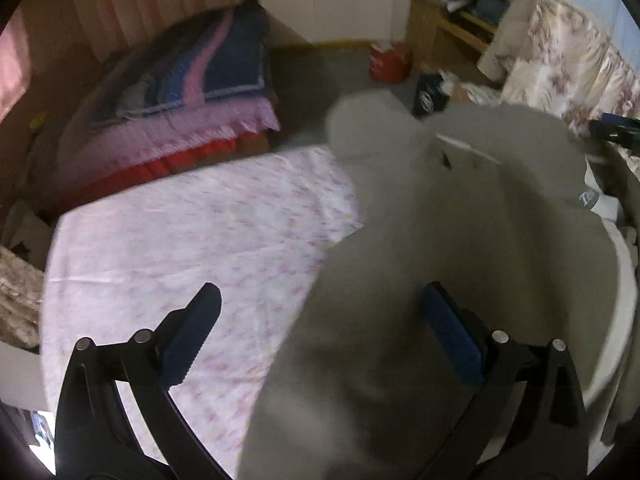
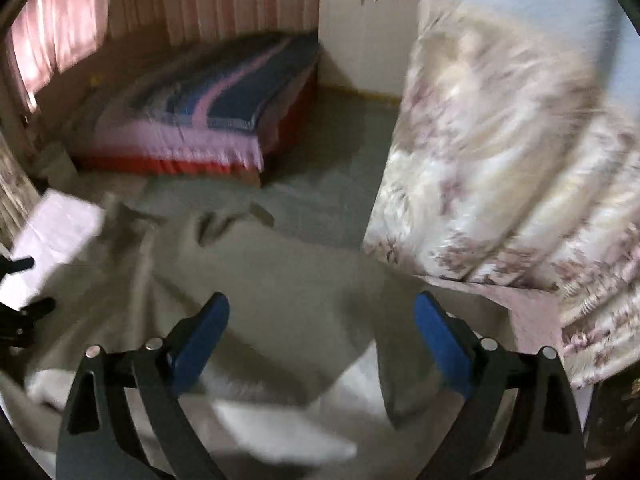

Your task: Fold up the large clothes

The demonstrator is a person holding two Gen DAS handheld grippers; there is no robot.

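Observation:
A large grey garment (image 1: 460, 220) lies spread over a pink floral sheet (image 1: 180, 240), with a white lining or label showing near its right edge. My left gripper (image 1: 320, 312) hovers over the garment's left edge. It is open, and the blue pads are wide apart and press on nothing. In the right wrist view the same grey garment (image 2: 288, 272) lies rumpled below my right gripper (image 2: 322, 312), which is also open and holds nothing. A white part of the cloth (image 2: 280, 424) shows close under it. Both views are blurred.
A low bed with a blue and pink blanket (image 1: 192, 80) stands beyond the sheet. A floral quilt (image 2: 500, 168) is piled at the right. A red container (image 1: 388, 62) and a wooden shelf (image 1: 444, 28) stand on the grey floor at the back.

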